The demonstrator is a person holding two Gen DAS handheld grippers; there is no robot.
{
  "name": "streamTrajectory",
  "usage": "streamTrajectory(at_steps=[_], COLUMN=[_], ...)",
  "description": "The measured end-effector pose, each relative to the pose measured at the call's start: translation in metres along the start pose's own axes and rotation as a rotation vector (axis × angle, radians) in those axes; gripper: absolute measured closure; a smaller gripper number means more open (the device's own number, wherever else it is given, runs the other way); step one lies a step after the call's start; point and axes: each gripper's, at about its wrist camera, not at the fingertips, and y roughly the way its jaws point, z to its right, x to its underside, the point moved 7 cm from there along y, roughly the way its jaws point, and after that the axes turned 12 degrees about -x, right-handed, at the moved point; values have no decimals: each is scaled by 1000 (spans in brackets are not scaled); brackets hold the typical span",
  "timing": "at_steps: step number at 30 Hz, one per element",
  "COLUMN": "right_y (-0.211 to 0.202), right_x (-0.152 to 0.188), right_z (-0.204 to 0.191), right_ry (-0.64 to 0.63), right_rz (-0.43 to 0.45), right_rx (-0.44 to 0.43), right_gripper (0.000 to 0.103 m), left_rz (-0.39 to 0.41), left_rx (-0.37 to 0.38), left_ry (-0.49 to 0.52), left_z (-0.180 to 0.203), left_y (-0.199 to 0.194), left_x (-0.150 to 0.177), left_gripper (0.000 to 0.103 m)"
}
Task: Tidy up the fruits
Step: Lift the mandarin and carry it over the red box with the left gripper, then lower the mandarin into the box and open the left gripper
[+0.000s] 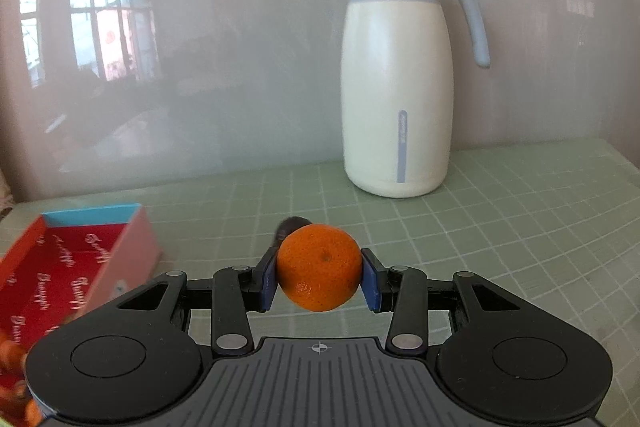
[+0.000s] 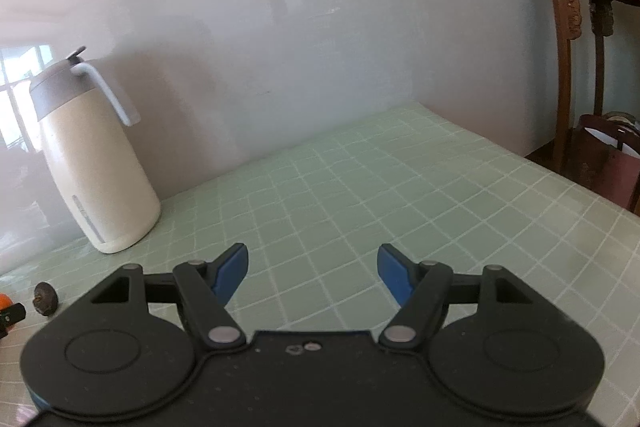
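An orange mandarin (image 1: 319, 266) is clamped between the blue pads of my left gripper (image 1: 320, 279), held a little above the green grid mat. Just behind it a dark round fruit (image 1: 289, 227) lies on the mat, and the same dark fruit (image 2: 45, 298) shows at the left edge of the right wrist view. A red and pink box (image 1: 76, 259) with a blue end wall stands at the lower left, with orange fruit (image 1: 12, 355) blurred at its near end. My right gripper (image 2: 312, 277) hangs open over bare mat with nothing between its fingers.
A cream thermos jug (image 1: 396, 87) with a grey-blue lid and handle stands at the back against the glossy wall; the same jug (image 2: 92, 163) is at the left for the right gripper. The mat (image 2: 400, 187) ends at the right, where a wooden chair (image 2: 568, 27) stands.
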Motion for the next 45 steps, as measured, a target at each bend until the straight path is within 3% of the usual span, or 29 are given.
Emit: streamTrajectory(at_steps=[11,19,34,45], right_y=[11,24,46,53], right_x=[6,11,34,49], right_z=[-46,-88,-162,-194], right_ry=[-16,-44,-124,-160], right_rz=[-25,-49,-99,-125], right_rx=[-67,-117,-199,-228], right_gripper=[32,32,32,32], left_rz=[59,62,27,-35], left_rx=[-79,-148,-257,-317], left_ry=[-42,-104,-169,-233], left_z=[-65,-121,-202,-245], left_y=[-36,-40,-30,-9], left_x=[2,8,37,59], left_gripper=[61,61,61,61])
